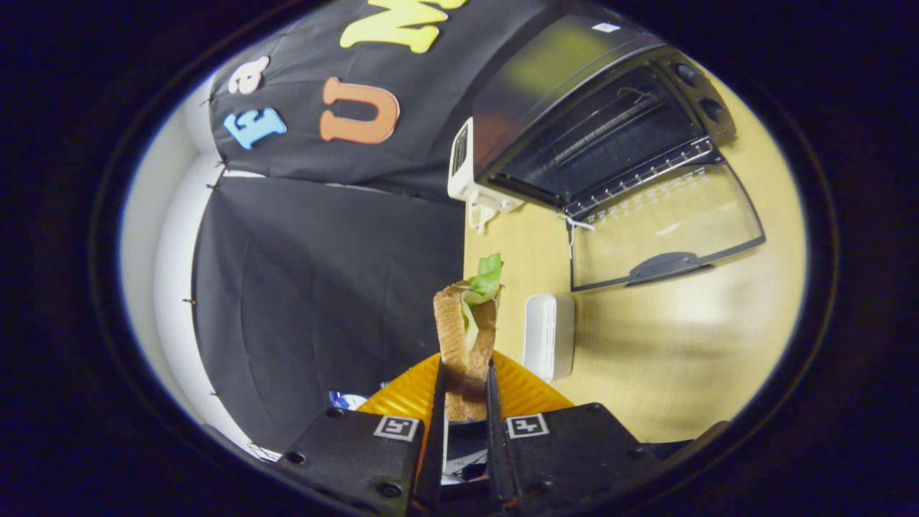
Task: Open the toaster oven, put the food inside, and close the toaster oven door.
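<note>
I have the gripper (465, 388) closed on the sandwich (467, 334), both fingers pressing its 2 bread faces, lettuce poking out of the far end. The sandwich's long axis runs straight ahead along the fingers. It is lifted clear above the orange plate (409, 395), which sits just behind and under it.

Landmark: the toaster oven (596, 115). Its door (664, 222) is already dropped fully open, lying flat toward the desk (675, 359), and the wire rack (639, 172) shows at the mouth of the cavity. From the oven, the sandwich is well apart, out past the door's handle edge and off to one side of the mouth. A small white box (549, 334) lies on the desk between sandwich and door.

Judgement: the view is rolled about a quarter turn, so my hand is holding the gripper on its side. The coming move needs the gripper swung toward the oven mouth and levelled so the sandwich goes in end-first over the door.
</note>
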{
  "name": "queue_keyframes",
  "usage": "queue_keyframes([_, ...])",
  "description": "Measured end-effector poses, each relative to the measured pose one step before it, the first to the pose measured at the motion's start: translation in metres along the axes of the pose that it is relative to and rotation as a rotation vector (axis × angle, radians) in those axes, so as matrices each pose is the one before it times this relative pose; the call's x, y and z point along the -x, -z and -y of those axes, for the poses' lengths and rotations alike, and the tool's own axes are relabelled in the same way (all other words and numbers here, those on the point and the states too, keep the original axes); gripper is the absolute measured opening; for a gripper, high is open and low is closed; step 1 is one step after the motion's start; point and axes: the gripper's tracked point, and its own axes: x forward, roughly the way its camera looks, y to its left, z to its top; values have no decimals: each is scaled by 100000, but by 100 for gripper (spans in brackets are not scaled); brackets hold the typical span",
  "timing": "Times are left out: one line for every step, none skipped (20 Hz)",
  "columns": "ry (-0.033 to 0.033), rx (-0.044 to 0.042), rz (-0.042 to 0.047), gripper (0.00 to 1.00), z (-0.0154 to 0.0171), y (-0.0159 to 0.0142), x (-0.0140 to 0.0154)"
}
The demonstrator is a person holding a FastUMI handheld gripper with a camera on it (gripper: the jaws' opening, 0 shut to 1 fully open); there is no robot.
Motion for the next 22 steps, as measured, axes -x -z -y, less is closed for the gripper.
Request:
queue_keyframes([92, -1047, 4288, 31, 431, -874, 775])
queue_keyframes([-401, -1827, 4577, 31, 370, -821, 601])
queue_keyframes([-1727, -2691, 4325, 31, 477, -1082, 283])
queue_keyframes([-1610, -3129, 4257, 31, 576, -983, 85])
queue_keyframes([-833, -3103, 4038, 31, 704, -1185, -105])
queue_keyframes([-517, -2376, 4299, 31, 806, -1219, -102])
queue_keyframes([-722, -1222, 3992, 31, 729, -1259, -239])
queue_keyframes([-512, -1112, 3539, 30, 558, -1113, -421])
queue_keyframes([-398, -665, 2883, 30, 652, -1059, -457])
queue_keyframes([-287, -1426, 2609, 30, 552, -942, -689])
queue_keyframes([-593, -1404, 2518, 30, 587, -1037, -896])
queue_keyframes([-730, -899, 2304, 30, 394, -775, -658])
queue_keyframes([-427, -627, 2458, 30, 600, -732, -833])
queue_keyframes([-720, -625, 2454, 30, 368, -647, -728])
queue_keyframes([-795, -869, 2914, 30, 435, -678, -945])
queue_keyframes([-903, -510, 3418, 31, 401, -698, -949])
queue_keyframes([-334, -814, 3418, 30, 622, -623, -928])
queue_keyframes([-76, -2239, 3211, 30, 557, -575, -884])
queue_keyframes([-286, -2866, 2966, 30, 584, -452, -944])
queue_keyframes([-720, -3082, 2844, 30, 377, -343, -743])
queue_keyframes([-358, -2923, 2577, 30, 359, -360, -732])
queue_keyframes([-152, -2081, 2188, 30, 244, -309, -826])
